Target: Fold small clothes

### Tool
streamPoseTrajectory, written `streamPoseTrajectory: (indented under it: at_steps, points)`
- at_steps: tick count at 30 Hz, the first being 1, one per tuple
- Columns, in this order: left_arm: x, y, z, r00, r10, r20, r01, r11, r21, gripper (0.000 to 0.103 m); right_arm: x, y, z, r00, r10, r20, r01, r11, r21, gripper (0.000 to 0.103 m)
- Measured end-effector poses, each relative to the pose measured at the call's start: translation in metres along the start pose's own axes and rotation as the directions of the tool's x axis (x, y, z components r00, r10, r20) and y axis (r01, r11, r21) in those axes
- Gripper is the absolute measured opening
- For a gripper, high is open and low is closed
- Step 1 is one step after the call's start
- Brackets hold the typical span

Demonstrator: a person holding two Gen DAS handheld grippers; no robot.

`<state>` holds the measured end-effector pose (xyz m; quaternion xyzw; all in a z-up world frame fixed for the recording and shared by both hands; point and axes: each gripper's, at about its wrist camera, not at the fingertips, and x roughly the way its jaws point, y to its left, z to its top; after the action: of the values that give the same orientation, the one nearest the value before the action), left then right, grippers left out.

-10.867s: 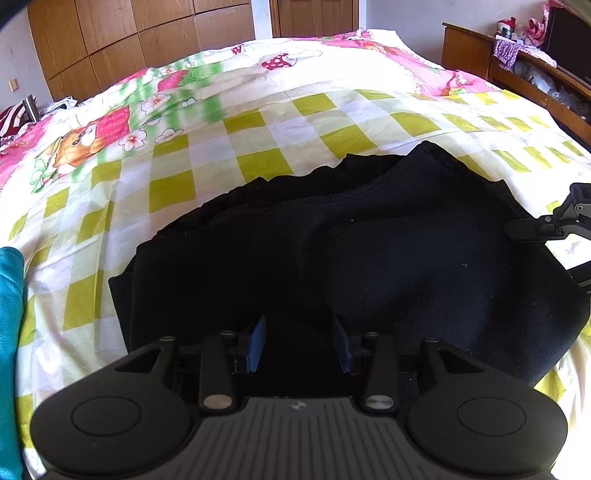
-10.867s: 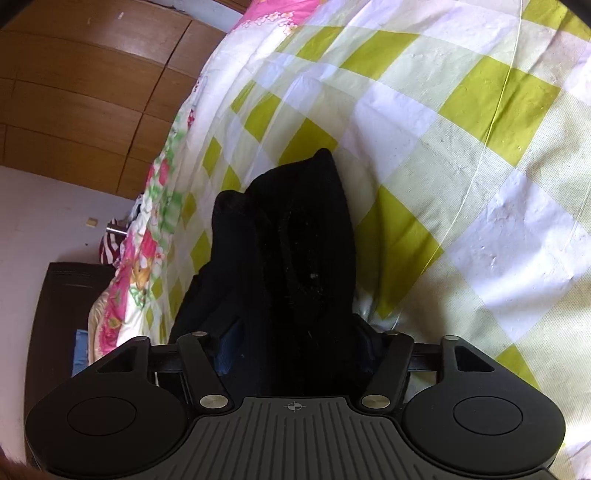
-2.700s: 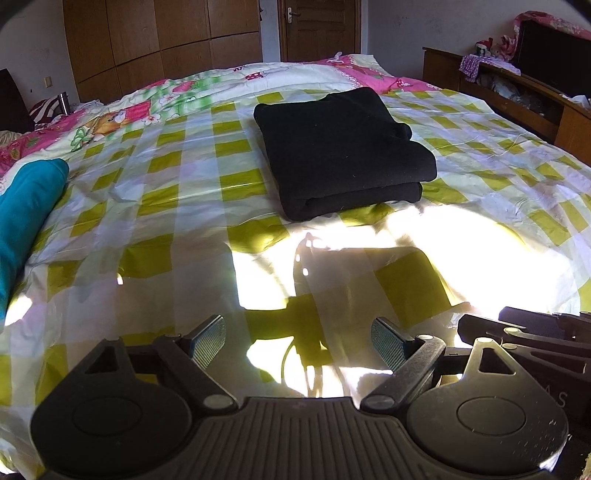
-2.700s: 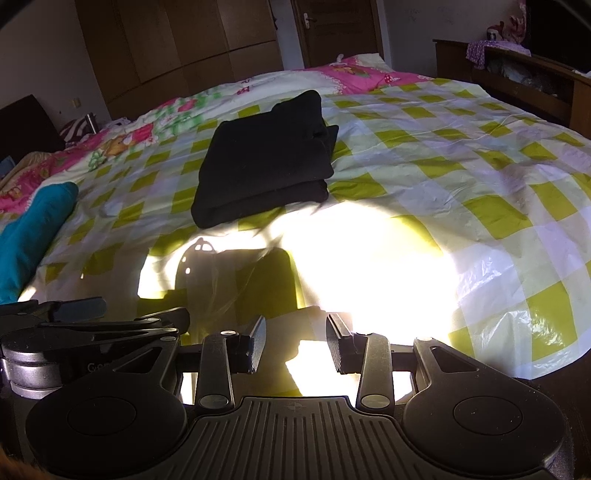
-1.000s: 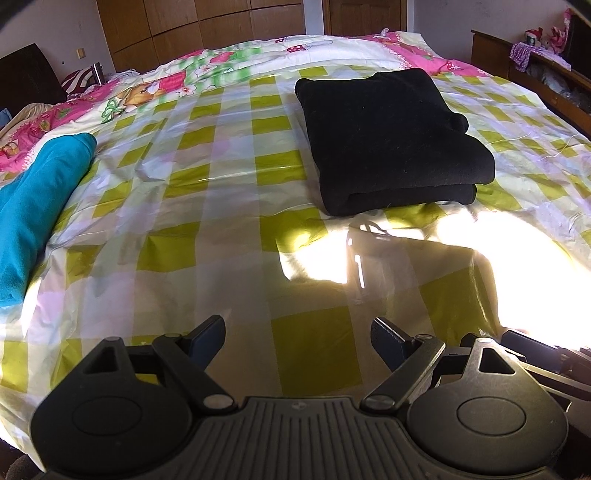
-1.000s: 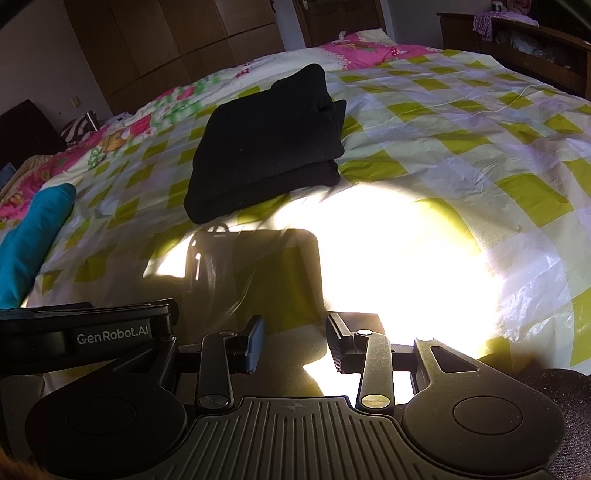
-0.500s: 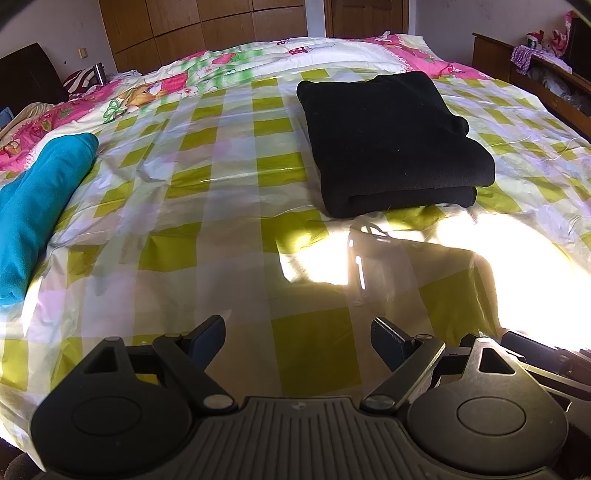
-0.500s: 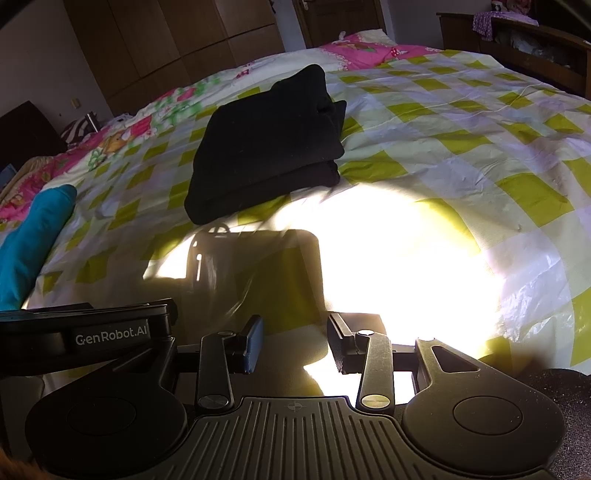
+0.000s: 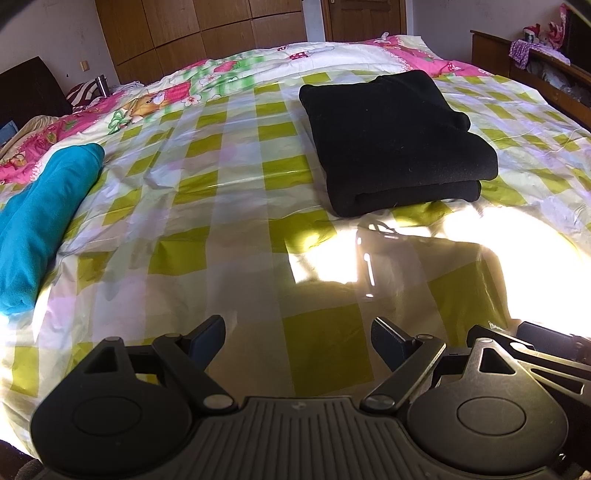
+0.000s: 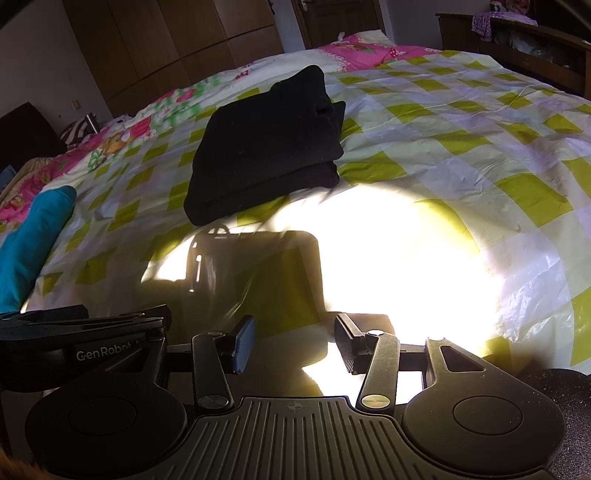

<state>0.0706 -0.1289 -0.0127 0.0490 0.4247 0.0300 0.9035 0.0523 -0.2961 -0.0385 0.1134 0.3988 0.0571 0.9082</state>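
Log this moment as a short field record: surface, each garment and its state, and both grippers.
surface: bed with a green-and-white checked cover
black garment: folded into a compact stack, lying on the cover
teal garment: at the cover's left edge, not folded flat
left gripper: fingers wide apart, empty, clear of both garments
right gripper: fingers apart, empty, clear of both garments
light: bright sun patch in front of the black garment

We look from low over the near edge of the bed (image 9: 236,206), both views facing up its length toward the wardrobe (image 9: 207,29). Our left view sits left of the right one. Both share the folded black garment (image 9: 395,140), the teal cloth (image 9: 40,206) and the sunlit patch (image 10: 399,258); each catches the other's tool at its edge.
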Motion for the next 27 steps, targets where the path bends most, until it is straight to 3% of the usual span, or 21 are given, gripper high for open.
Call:
streamPoseTrajectory:
  at_steps: [27]
  points:
    - [0.0011,-0.0001,-0.0016,1.0,-0.002,-0.006,0.002,1.0,-0.001,0.097,0.0013,-0.0006,-0.0007,1.0,-0.004,-0.006,0.004,1.0,0.0,0.047]
